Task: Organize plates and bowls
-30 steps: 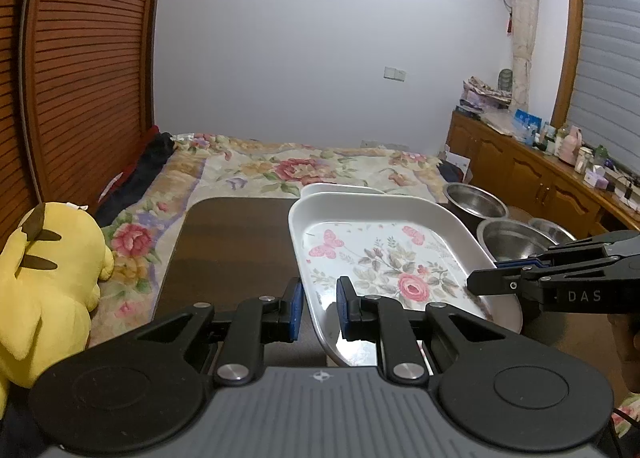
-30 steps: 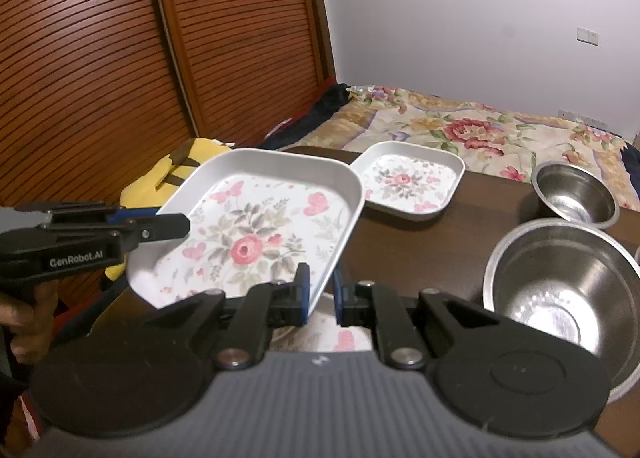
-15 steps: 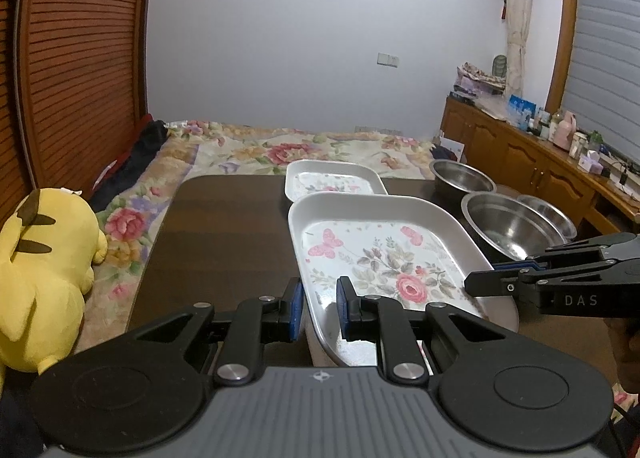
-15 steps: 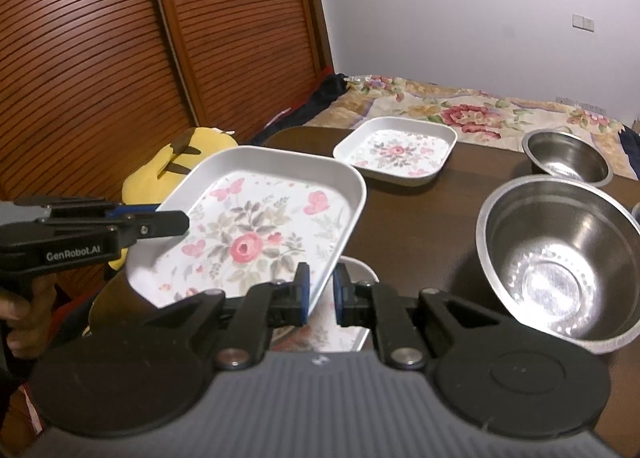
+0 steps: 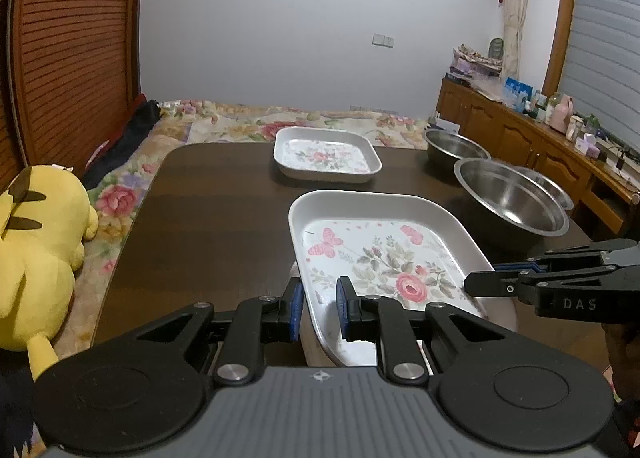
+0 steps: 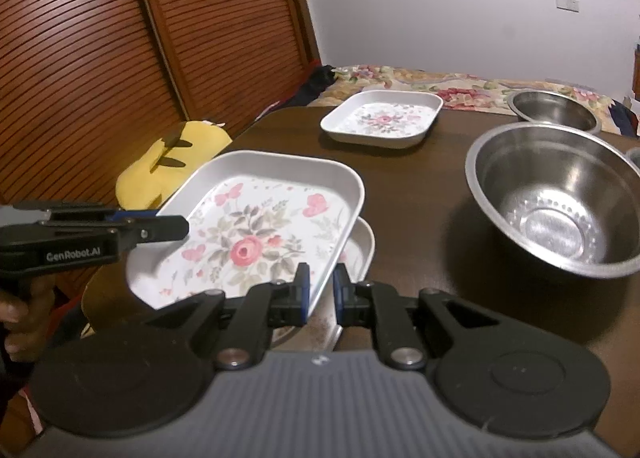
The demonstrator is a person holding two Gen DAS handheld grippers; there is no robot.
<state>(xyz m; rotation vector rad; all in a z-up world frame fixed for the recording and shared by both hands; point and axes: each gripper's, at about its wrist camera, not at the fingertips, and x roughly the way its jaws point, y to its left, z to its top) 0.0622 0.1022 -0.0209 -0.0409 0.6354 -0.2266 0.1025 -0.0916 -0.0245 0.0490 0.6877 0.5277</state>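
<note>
Both tongs are on the big plate point(image 5: 384, 254) right now — the left tongs point(image 5: 319, 308) clamped across its near left rim, blue pads either side of the wall, and the right tongs point(image 6: 320, 290) clamped on the opposite edge. In the left wrist view the right tongs reach in level from the right side, fingers pointing left over the plate's right rim. In the right wrist view the left tongs come in level from the left, and a hand point(image 6: 24, 314) wraps the grip below them.

The plate is held up off the table point(image 5: 208, 218), tilted a little, its floral face up. Under it sits another plate point(image 6: 360, 246), its rim peeking out at the right — touching or not, I cannot tell.

Further back a small plate point(image 5: 326, 154) with the same rose pattern lies flat on the table, well apart from the held one. To the right stand the steel bowls: a large bowl point(image 6: 560, 202) nearest, a small bowl point(image 6: 554, 110) behind it, and the rim of a third bowl point(image 5: 548, 186) just beside the large one.

Off the table's left edge a yellow plush point(image 5: 36, 254) lies on the flowered bed point(image 5: 248, 122) — slatted wooden doors behind it.
</note>
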